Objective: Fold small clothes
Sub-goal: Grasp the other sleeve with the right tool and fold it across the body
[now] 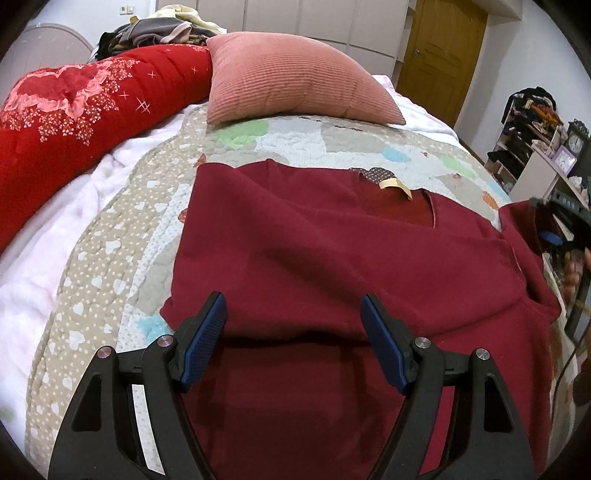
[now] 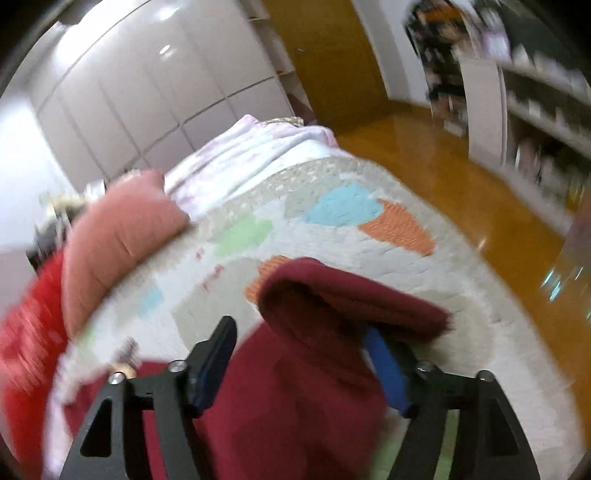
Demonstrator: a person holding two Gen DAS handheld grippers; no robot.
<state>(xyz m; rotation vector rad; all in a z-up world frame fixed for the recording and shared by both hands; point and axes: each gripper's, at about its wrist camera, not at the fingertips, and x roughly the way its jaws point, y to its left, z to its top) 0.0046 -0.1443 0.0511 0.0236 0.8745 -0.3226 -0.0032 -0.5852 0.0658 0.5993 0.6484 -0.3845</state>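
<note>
A dark red knit top [image 1: 332, 240] lies spread on the patchwork quilt [image 1: 110, 258], its neckline and a tan label [image 1: 397, 186] toward the far side. My left gripper [image 1: 293, 314] is open, its blue pads over the garment's near part. In the blurred right wrist view, a fold of the red top [image 2: 332, 306] is draped over my right gripper [image 2: 301, 339], whose jaws stand apart with cloth between them. The right gripper also shows at the right edge of the left wrist view [image 1: 565, 229].
A pink corduroy pillow [image 1: 295, 81] and a red quilted blanket [image 1: 74, 122] lie at the far side of the bed. Piled clothes [image 1: 162, 29] sit behind them. Shelves [image 1: 535, 140] and a wooden door [image 1: 439, 62] stand to the right. Orange floor [image 2: 480, 177] runs beside the bed.
</note>
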